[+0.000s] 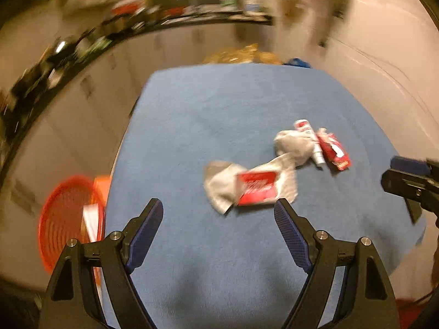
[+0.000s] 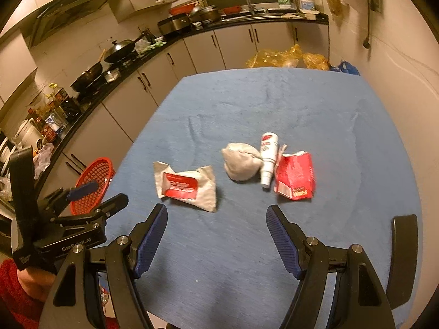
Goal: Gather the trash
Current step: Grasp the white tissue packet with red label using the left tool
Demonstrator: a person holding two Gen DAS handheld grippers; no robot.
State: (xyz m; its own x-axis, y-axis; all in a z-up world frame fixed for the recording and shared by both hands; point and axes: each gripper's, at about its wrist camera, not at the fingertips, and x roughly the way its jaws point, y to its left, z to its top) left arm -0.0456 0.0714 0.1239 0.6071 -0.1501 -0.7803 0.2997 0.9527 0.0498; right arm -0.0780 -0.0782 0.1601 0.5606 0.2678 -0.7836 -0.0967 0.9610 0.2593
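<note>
Four pieces of trash lie on the blue cloth: a flat white wrapper with a red label (image 2: 185,186) (image 1: 252,187), a crumpled grey wad (image 2: 241,164) (image 1: 295,145), a small white bottle (image 2: 268,159) (image 1: 310,141) and a torn red packet (image 2: 296,176) (image 1: 336,152). My right gripper (image 2: 216,216) is open, nothing between its fingers, just short of the trash. My left gripper (image 1: 219,211) (image 2: 87,192) is also open and empty, with the wrapper just beyond its right fingertip. An orange-red mesh basket (image 2: 94,182) (image 1: 68,219) sits off the table's left edge.
The blue cloth covers a table (image 2: 274,104). A kitchen counter (image 2: 109,82) with pans and bottles curves along the left and back. Yellow plastic bags (image 2: 285,57) lie beyond the far edge. A dark chair back (image 2: 403,249) stands at the right. A red sleeve (image 2: 13,296) holds the left gripper.
</note>
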